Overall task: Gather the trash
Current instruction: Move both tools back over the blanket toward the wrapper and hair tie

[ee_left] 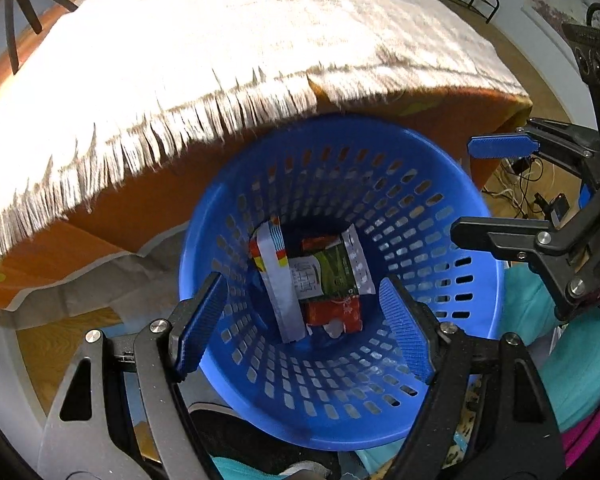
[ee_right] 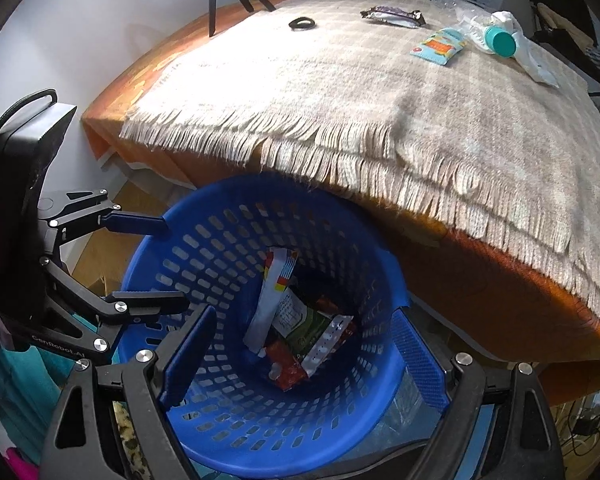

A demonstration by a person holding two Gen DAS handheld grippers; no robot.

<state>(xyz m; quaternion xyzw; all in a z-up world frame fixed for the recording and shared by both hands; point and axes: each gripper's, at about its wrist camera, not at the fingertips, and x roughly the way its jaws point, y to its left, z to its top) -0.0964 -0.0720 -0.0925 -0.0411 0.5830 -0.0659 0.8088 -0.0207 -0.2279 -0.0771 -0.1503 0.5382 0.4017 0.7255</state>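
Tools spread wide, empty: left tool [ee_left: 304, 320], right tool [ee_right: 304, 356], above basket [ee_left: 440, 152].

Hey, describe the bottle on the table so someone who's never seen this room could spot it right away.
Start at the fringed beige blanket covering the table, then look to its far right corner in the right wrist view. There a clear plastic bottle lies on its side beside a white plastic bag. Its teal cap sets it apart from the flat snack packet and the dark wrapper nearby.

One blue basket [ee_right: 228, 432] held about four wrappers [ee_right: 300, 332]. On the blanket [ee_right: 340, 92] lay one dark wrapper [ee_right: 394, 16], one colourful packet [ee_right: 438, 46], one bottle [ee_right: 488, 34] and one black ring [ee_right: 302, 23].
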